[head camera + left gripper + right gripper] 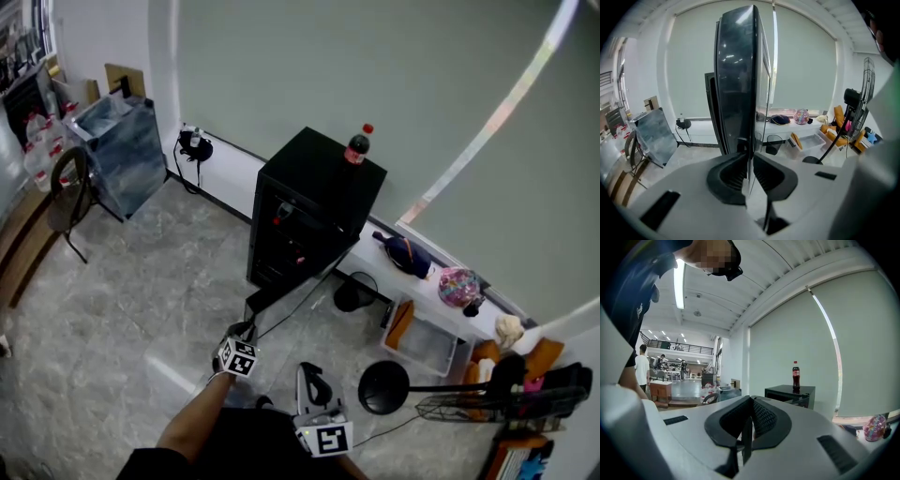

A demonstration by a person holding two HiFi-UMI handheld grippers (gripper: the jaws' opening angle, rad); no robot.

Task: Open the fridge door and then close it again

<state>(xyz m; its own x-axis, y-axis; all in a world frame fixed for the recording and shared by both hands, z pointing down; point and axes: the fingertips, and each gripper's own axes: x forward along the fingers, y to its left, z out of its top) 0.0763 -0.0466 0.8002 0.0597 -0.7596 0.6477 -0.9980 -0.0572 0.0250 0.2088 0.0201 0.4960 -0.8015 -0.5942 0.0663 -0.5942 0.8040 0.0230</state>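
Note:
The black mini fridge (314, 187) stands against the wall with a cola bottle (357, 145) on top. Its glass door (281, 292) is swung out toward me. In the left gripper view the door (738, 79) stands edge-on, and my left gripper (751, 161) is shut on its free edge, the pads pressed to both faces. The head view shows that gripper (246, 333) at the door's outer end. My right gripper (307, 373) hangs beside it, shut and holding nothing. The right gripper (749, 420) points level at the fridge (790, 394) and bottle (796, 376).
A black fan base (384, 386) and a lying fan head (459, 405) sit at the right. A waste basket (352, 292), a clear tray (427, 342) and a low white ledge (370, 246) flank the fridge. A chair (70, 197) and grey-blue bin (127, 155) stand left.

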